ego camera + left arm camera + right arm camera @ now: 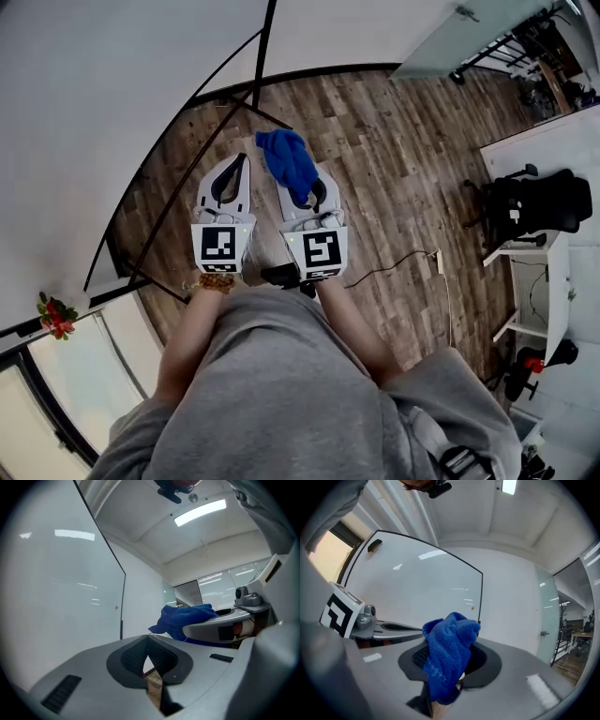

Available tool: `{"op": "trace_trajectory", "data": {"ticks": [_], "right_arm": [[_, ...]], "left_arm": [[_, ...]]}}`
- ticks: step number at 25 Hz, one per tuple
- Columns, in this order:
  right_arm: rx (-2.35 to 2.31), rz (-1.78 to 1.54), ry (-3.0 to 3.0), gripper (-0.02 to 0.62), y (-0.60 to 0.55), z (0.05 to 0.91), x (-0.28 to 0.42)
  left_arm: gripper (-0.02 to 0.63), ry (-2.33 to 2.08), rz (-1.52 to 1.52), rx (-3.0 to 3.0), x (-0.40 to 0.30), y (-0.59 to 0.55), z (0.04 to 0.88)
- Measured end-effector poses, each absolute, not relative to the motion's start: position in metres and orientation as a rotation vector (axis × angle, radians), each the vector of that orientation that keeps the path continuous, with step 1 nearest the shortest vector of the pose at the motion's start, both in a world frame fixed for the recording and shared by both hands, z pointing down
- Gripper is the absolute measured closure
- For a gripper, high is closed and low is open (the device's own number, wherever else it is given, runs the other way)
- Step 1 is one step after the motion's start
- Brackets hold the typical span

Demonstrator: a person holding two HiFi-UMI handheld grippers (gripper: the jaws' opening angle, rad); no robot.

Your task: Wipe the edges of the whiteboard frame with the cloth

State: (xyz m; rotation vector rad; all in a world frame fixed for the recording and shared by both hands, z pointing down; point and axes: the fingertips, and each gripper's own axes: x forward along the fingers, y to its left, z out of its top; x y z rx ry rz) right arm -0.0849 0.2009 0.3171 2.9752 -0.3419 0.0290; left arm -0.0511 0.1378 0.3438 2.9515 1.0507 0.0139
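Note:
The whiteboard [103, 103] fills the upper left of the head view, and its thin black frame [178, 178] runs diagonally just left of my left gripper. A crumpled blue cloth [290, 161] is pinched in my right gripper [305, 190], which is shut on it and held over the floor beside the board. My left gripper [245, 160] is alongside it, shut with nothing in it. In the left gripper view its jaw tips [148, 638] meet, with the frame edge [123, 602] ahead and the cloth [185, 617] to the right. The right gripper view has the cloth [449, 656] draped over the jaws, the whiteboard [412, 588] behind.
Black stand bars [265, 47] of the whiteboard cross the wooden floor [394, 159]. A black office chair [534, 208] and a white desk [553, 272] stand at the right. A cable [398, 264] lies on the floor. Red flowers [56, 317] sit at the lower left.

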Motion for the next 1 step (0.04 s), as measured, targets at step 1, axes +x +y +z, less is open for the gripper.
{"op": "trace_trajectory", "data": {"ticks": [1], "right_arm": [[2.979,0.028,-0.331,0.462,0.2191,0.3158,-0.0889]], "left_arm": [[0.597,1.072,0.014,2.945,-0.0551,0.1574,0.342]]}}
